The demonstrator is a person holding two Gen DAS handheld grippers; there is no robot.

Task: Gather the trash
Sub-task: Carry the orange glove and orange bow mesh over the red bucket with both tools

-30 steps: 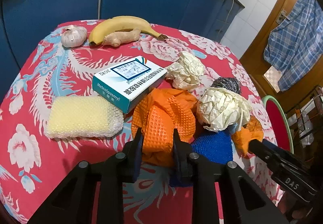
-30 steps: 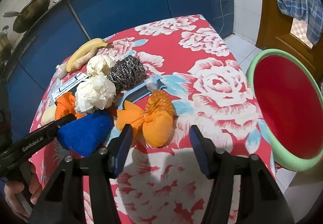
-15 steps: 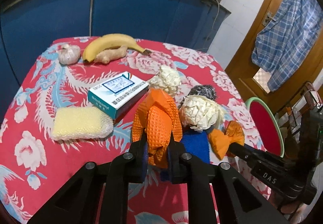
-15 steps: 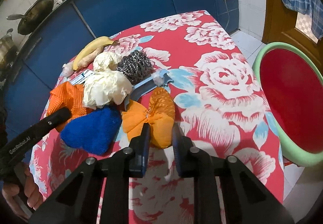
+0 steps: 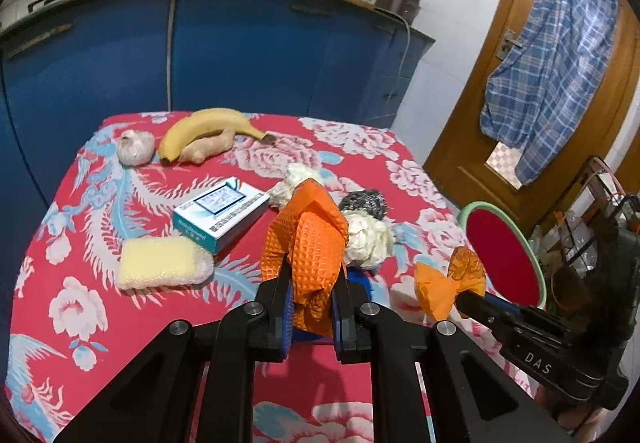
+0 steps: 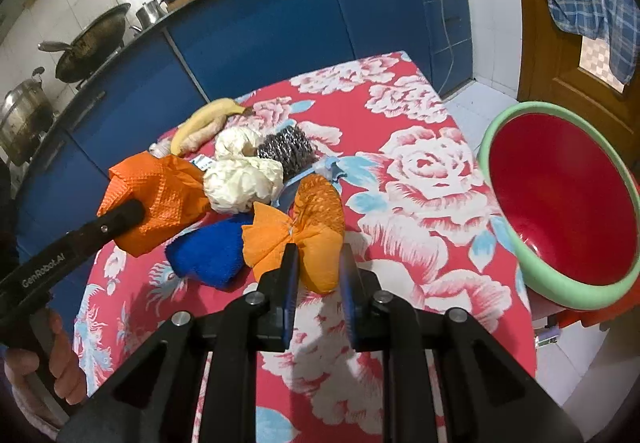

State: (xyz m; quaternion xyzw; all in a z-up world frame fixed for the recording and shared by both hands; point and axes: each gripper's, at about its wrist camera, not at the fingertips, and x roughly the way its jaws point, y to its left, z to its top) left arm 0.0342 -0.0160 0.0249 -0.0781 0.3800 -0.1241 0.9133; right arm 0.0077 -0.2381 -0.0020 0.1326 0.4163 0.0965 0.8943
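Note:
My left gripper is shut on a crumpled orange waffle cloth and holds it above the table; it also shows in the right wrist view. My right gripper is shut on an orange mesh wad, lifted off the table, also seen in the left wrist view. Two cream paper wads and a blue cloth lie on the floral tablecloth. A red basin with a green rim stands beyond the table's right edge.
A steel scourer, a blue peeler, a banana, ginger, garlic, a medicine box and a yellow sponge lie on the table. Blue cabinets stand behind it.
Both grippers have closed and risen: the left lifted the orange cloth, the right shut on the orange mesh wad and raised it.

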